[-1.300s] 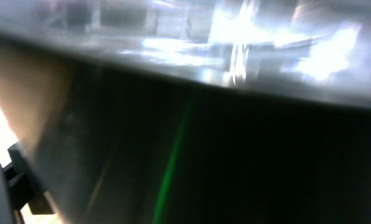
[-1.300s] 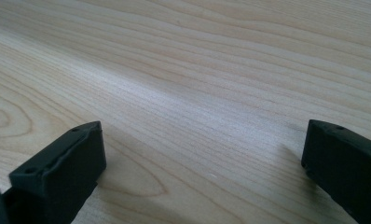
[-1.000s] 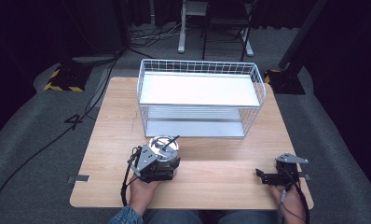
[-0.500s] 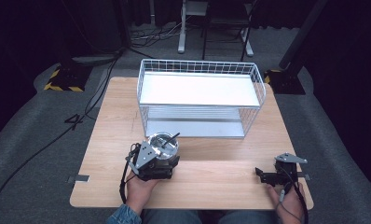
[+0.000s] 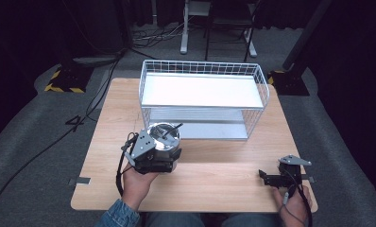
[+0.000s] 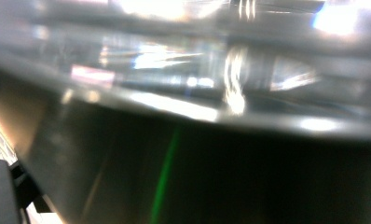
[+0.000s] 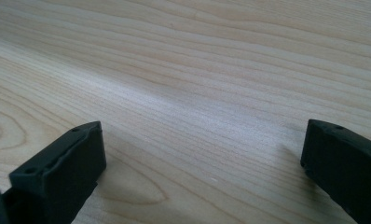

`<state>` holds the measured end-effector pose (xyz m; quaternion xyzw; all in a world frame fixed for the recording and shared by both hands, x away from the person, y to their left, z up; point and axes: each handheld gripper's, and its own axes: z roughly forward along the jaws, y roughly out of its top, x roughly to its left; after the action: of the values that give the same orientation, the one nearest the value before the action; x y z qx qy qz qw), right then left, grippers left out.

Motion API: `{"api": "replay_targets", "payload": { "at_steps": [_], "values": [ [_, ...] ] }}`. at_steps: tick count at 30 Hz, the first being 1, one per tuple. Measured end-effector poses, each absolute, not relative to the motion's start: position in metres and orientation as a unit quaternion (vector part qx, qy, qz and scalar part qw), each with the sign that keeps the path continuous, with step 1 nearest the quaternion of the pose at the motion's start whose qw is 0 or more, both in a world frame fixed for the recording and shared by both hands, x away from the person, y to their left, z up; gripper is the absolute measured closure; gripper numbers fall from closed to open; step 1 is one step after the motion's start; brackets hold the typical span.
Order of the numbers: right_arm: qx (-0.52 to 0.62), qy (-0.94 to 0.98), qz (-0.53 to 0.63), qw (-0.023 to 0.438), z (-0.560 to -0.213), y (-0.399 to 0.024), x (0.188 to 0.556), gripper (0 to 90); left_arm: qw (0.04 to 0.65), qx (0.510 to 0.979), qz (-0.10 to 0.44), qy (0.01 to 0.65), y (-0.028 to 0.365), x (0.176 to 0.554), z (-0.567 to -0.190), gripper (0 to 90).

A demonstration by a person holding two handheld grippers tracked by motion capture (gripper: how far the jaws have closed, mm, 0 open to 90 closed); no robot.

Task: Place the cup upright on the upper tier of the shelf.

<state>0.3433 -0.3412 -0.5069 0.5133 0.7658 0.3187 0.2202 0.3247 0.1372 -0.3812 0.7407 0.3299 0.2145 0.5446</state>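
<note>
While your left gripper (image 5: 165,151) clamps the steel pot (image 5: 164,137) at frame centre, short of the wire basket (image 5: 202,68), your right gripper (image 5: 266,177) rests wide open, idle.

— What do we have under everything?

— We see a light wooden bench (image 5: 214,184) with rounded corners, standing on grey carpet (image 5: 39,137).

— And what sits on it?

— A white wire rack (image 5: 202,101) stands on the far half, roughly centred, with a white shelf on top and a lower level beneath. Just in front of its left end we see a shiny metal pot (image 5: 164,137) by the left claw (image 5: 153,153); we cannot tell if it rests on the wood. The right claw (image 5: 273,178) lies low near the front right corner, its jaws spread over bare wood grain (image 7: 197,93).
</note>
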Motion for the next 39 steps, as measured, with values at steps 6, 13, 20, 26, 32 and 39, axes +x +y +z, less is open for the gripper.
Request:
{"api": "replay_targets", "payload": {
  "at_steps": [6, 13, 20, 26, 32, 39],
  "values": [
    [0.513, 0.766, 0.319, 0.220, -0.507, -0.341, 0.343, 0.0, 0.551, 0.737, 0.208, 0.332, 0.140, 0.333, -0.362, 3.2],
    [0.513, 0.766, 0.319, 0.220, -0.507, -0.341, 0.343, 0.0, 0.556, 0.737, 0.203, 0.327, 0.140, 0.343, -0.339, 3.3],
    [0.513, 0.766, 0.319, 0.220, -0.507, -0.341, 0.343, 0.0, 0.564, 0.733, 0.194, 0.327, 0.141, 0.354, -0.319, 3.3],
    [0.513, 0.766, 0.319, 0.220, -0.507, -0.341, 0.343, 0.0, 0.562, 0.733, 0.209, 0.321, 0.138, 0.361, -0.301, 3.3],
    [0.513, 0.766, 0.319, 0.220, -0.507, -0.341, 0.343, 0.0, 0.565, 0.732, 0.211, 0.316, 0.134, 0.370, -0.288, 3.3],
    [0.513, 0.766, 0.319, 0.220, -0.507, -0.341, 0.343, 0.0, 0.565, 0.734, 0.218, 0.307, 0.126, 0.382, -0.272, 3.3]
  ]
}}
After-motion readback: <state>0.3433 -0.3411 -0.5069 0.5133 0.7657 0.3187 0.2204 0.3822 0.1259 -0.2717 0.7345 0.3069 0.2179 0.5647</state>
